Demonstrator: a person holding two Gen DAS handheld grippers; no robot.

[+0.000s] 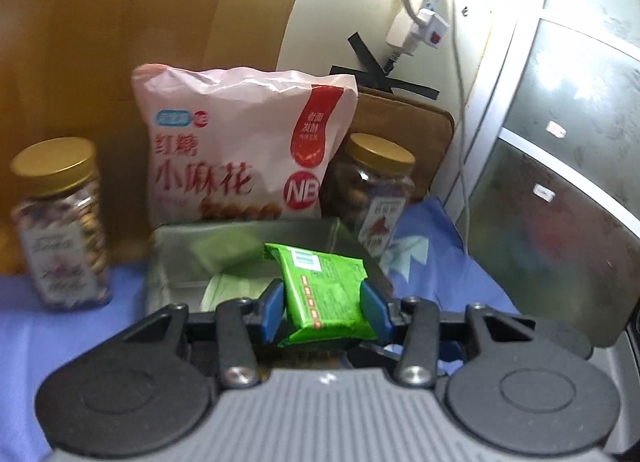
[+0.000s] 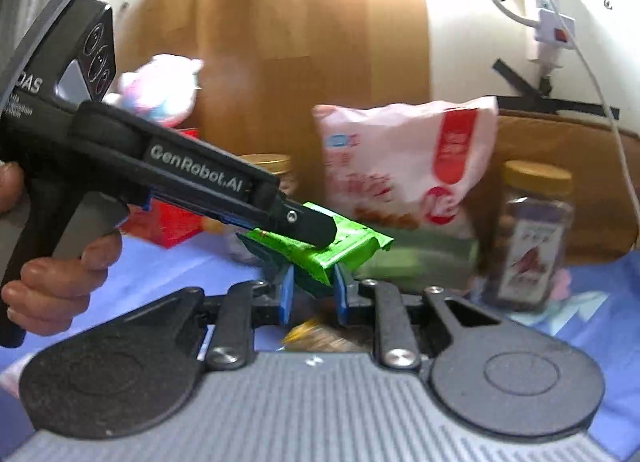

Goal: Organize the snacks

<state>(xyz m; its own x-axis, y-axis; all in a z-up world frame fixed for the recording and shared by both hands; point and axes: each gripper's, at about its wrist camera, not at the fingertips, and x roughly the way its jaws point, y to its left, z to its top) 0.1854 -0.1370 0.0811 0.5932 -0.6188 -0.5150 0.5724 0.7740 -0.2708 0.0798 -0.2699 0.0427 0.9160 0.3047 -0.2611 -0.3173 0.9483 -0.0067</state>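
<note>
My left gripper [image 1: 325,304] is shut on a green snack packet [image 1: 326,290], held just above a green metal tin [image 1: 176,262] that holds other green packets. In the right wrist view the left gripper [image 2: 316,227] comes in from the left with its packet [image 2: 352,242]. My right gripper [image 2: 314,292] is shut on a second green packet [image 2: 312,278], which lies just below and against the left one. A pink snack bag [image 1: 240,149] stands behind the tin, and the tin also shows in the right wrist view [image 2: 420,258].
Two gold-lidded jars flank the bag, one at left [image 1: 64,221], one at right [image 1: 372,197]. A red box [image 2: 176,221] and a plush toy [image 2: 164,89] sit at left. A blue cloth [image 1: 60,334] covers the table. A brown board, wall and power strip [image 1: 420,21] stand behind.
</note>
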